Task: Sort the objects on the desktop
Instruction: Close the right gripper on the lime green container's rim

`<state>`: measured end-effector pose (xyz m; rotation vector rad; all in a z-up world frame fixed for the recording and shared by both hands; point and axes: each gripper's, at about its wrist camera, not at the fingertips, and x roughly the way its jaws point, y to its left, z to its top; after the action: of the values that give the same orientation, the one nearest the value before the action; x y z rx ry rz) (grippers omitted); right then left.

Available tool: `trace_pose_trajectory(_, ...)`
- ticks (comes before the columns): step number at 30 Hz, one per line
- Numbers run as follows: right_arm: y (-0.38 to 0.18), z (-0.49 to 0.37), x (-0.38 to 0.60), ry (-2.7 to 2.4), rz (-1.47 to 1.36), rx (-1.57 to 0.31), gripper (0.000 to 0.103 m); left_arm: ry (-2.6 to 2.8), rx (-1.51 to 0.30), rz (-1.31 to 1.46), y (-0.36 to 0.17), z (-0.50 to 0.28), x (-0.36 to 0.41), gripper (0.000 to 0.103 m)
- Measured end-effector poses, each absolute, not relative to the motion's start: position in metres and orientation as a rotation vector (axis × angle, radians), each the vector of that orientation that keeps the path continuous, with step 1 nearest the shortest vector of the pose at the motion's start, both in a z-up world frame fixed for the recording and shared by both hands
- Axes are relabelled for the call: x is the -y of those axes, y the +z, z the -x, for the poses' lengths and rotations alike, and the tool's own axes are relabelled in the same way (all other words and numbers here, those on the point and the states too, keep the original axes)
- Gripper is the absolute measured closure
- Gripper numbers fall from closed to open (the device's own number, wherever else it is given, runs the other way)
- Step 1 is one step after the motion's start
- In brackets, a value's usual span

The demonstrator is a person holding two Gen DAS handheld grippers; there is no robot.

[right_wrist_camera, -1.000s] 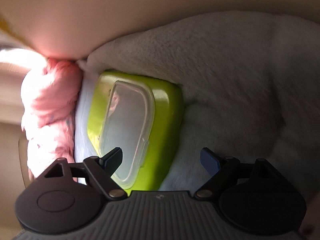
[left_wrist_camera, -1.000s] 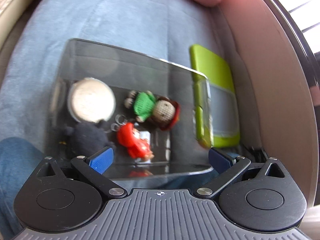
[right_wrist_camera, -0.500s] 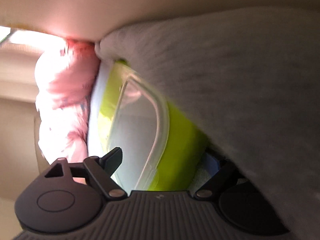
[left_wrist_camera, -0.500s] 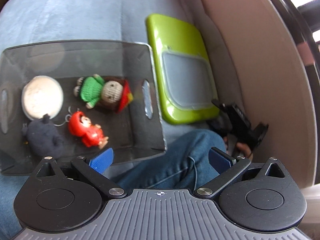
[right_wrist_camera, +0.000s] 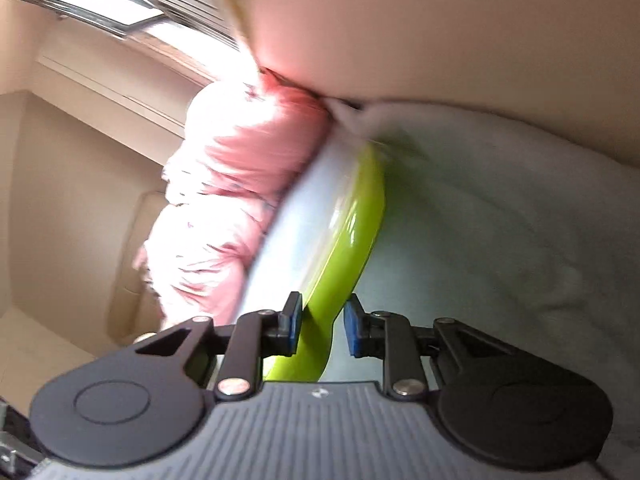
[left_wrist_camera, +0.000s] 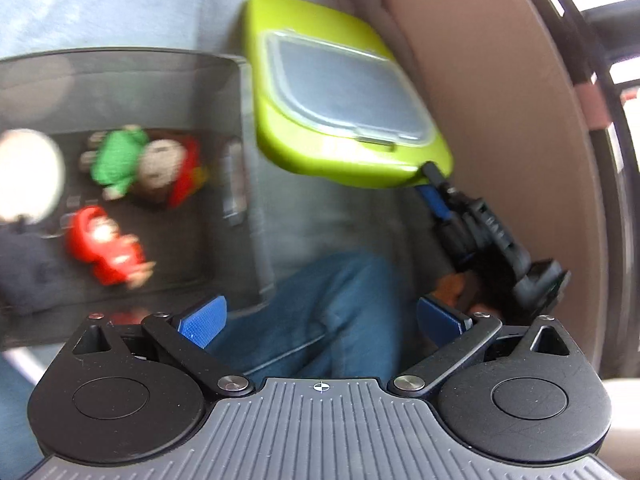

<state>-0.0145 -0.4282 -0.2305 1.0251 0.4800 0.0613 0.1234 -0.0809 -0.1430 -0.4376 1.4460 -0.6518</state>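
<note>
A pale grey-blue blanket (left_wrist_camera: 120, 4) was spread over a bed, with a pink pillow (right_wrist_camera: 240, 184) seen at its far end in the right wrist view. On the blanket a dark clear-walled bin (left_wrist_camera: 224, 80) was set; inside it a white round disc (left_wrist_camera: 28, 172), a dark plush toy (left_wrist_camera: 24, 272), a crocheted doll in green and red (left_wrist_camera: 148, 164) and a small red figure (left_wrist_camera: 104, 248) were laid, all blurred. Just right of the bin, the green lid with a clear window (left_wrist_camera: 340, 92) was held tilted, its near edge raised off the blanket. That corner was clamped by the right hand-held gripper (right_wrist_camera: 320, 322), whose jaws had just been closing, with the lid's rim pinched between the blue pads (right_wrist_camera: 294, 320). The left hand-held gripper (left_wrist_camera: 320, 320) was held wide, nothing between its fingers, above a leg in blue jeans (left_wrist_camera: 320, 320).
</note>
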Motion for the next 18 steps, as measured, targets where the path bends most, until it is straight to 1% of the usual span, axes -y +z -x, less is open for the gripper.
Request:
trace_pose_trajectory(2, -0.221, 0.007, 0.424, 0.074, -1.029, -0.47, 0.078, -0.685, -1.447, 0.516, -0.15, -0.139, 0.094, 0.0)
trace_pose_trajectory(4, -0.217, -0.002, 0.424, 0.067, -1.056, -0.487, 0.072, -0.692, -1.44, 0.608, -0.155, -0.148, 0.101, 0.0)
trace_pose_trajectory(5, -0.215, -0.005, 0.424, 0.052, -1.069, -0.493, 0.065, -0.709, -1.431, 0.654, -0.156, -0.151, 0.104, 0.0)
trace_pose_trajectory(8, -0.212, -0.013, 0.42, -0.003, -1.097, -0.489, 0.064, -0.777, -1.418, 0.753, -0.161, -0.153, 0.108, 0.0)
trace_pose_trajectory(11, -0.22, -0.034, 0.417, -0.038, -1.152, -0.479, 0.064, -0.792, -1.427, 0.738, -0.165, -0.158, 0.108, 0.0)
trace_pose_trajectory(12, -0.224, -0.041, 0.417, -0.049, -1.166, -0.473, 0.074, -0.779, -1.425, 0.722, -0.167, -0.158, 0.105, 0.0)
trace_pose_trajectory(14, -0.226, -0.041, 0.418, -0.037, -1.202, -0.461, 0.084, -0.763, -1.419, 0.716, -0.17, -0.158, 0.099, 0.0)
trace_pose_trajectory(18, -0.217, -0.024, 0.418, -0.053, -1.273, -0.415, 0.086, -0.786, -1.402, 0.765, -0.175, -0.15, 0.096, 0.0)
